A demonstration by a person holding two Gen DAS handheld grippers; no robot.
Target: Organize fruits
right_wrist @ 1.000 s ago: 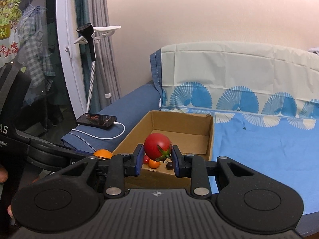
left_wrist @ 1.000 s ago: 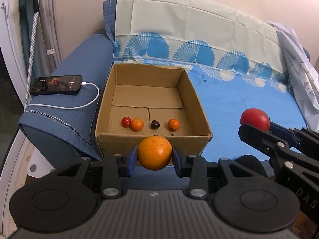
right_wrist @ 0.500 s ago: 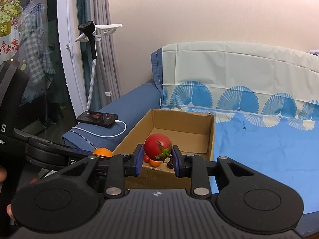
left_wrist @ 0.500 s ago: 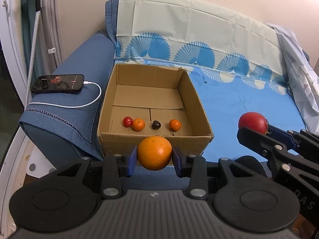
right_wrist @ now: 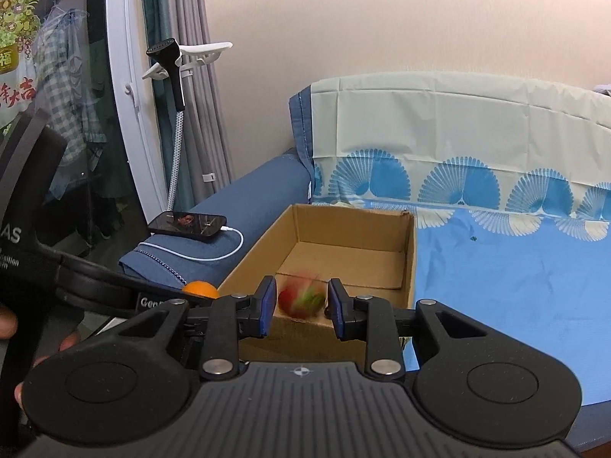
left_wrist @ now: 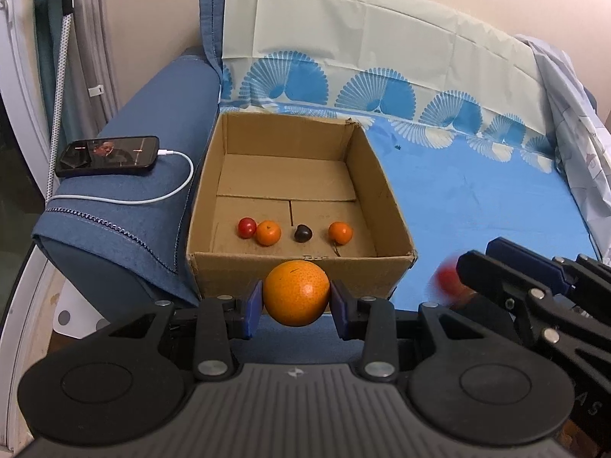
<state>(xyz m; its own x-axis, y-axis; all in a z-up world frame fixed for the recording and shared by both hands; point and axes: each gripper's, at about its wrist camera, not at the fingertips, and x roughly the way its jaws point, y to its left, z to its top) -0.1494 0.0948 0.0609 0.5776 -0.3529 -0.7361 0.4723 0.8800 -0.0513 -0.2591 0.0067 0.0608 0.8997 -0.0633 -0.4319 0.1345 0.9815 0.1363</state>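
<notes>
My left gripper (left_wrist: 297,300) is shut on a large orange (left_wrist: 296,292), held just in front of the near wall of an open cardboard box (left_wrist: 298,267). Inside the box lie a small red tomato (left_wrist: 246,227), two small oranges (left_wrist: 268,233) (left_wrist: 340,232) and a dark fruit (left_wrist: 303,233). My right gripper (right_wrist: 301,305) has its jaws apart. A red tomato (right_wrist: 301,299) shows blurred between them, touching neither pad. In the left wrist view this tomato (left_wrist: 446,280) is a red blur beside the right gripper, outside the box's right corner.
The box stands on a blue sheet (left_wrist: 477,191) over a sofa. A phone (left_wrist: 109,155) on a white cable (left_wrist: 168,194) lies on the blue armrest, left of the box. A phone holder on a flexible neck (right_wrist: 175,87) stands by the window.
My right gripper has opened and let go of the red tomato, which now drops, blurred. The right gripper sits lower than before. My left gripper still holds the orange.
</notes>
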